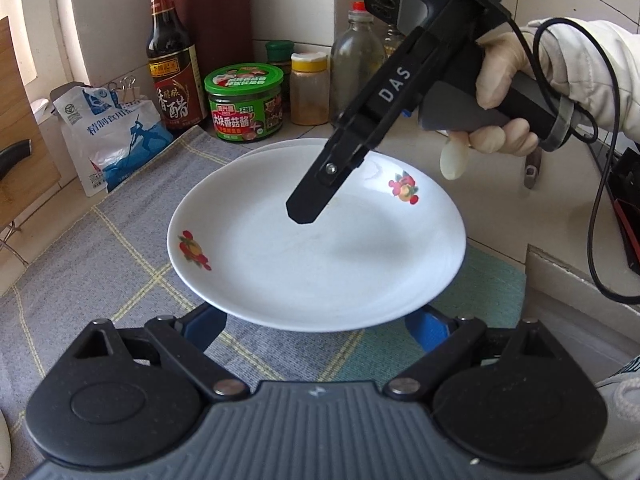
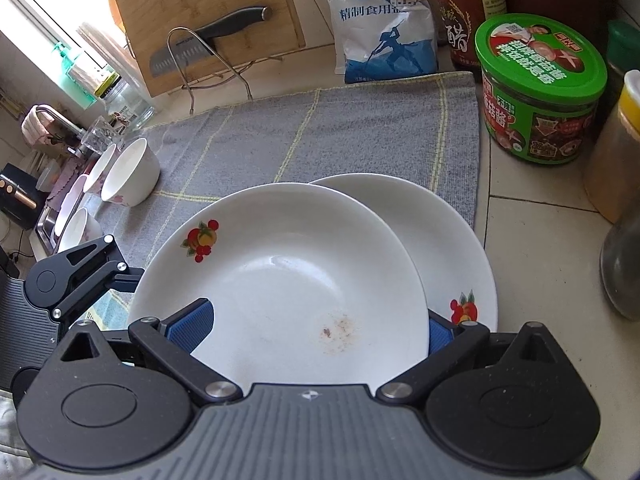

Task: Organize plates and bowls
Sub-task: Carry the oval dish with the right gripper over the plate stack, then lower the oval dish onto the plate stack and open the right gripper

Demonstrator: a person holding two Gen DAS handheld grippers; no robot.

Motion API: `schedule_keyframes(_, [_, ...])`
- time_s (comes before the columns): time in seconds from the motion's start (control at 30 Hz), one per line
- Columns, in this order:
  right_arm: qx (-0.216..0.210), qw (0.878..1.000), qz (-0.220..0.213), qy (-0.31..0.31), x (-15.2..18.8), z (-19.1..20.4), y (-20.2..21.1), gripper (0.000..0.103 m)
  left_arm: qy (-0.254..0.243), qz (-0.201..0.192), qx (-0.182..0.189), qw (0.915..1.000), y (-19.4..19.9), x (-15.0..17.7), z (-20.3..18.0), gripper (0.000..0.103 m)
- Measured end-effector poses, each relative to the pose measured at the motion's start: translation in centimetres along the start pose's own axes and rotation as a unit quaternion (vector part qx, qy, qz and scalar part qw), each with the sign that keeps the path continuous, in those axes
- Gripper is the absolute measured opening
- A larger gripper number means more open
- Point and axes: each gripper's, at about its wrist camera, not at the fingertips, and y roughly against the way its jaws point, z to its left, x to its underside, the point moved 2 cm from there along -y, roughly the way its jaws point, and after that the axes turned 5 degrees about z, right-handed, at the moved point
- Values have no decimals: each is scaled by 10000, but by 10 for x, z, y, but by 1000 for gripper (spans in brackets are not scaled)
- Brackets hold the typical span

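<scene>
A white plate with fruit decals (image 1: pixel 312 264) (image 2: pixel 288 272) lies askew over a second, similar plate (image 1: pixel 280 145) (image 2: pixel 448 240) on a grey checked cloth (image 2: pixel 320 132). My left gripper (image 1: pixel 318 326) is open, and both its blue pads are tucked under the top plate's near rim, tips hidden. My right gripper (image 2: pixel 314 332) is open and straddles the opposite rim. One of its pads (image 2: pixel 188 328) is over the plate's inside and the other is beneath the rim. Whether any pad touches the plate I cannot tell. Several white bowls (image 2: pixel 128 176) lie on their sides at the cloth's left end.
Along the wall stand a green-lidded jar (image 1: pixel 244 102), a dark vinegar bottle (image 1: pixel 172 52), spice jars and a salt bag (image 1: pixel 116 136). A bamboo board with a knife (image 2: pixel 208 20) leans in a wire rack. A gloved hand (image 1: pixel 500 88) holds the right gripper.
</scene>
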Motion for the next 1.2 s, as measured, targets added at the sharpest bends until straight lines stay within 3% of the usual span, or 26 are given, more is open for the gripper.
schedule_keyframes(1.2, [474,9973,-403,-380,28,-5,28,103,-282,43,236,9993,-20,-9,12,96])
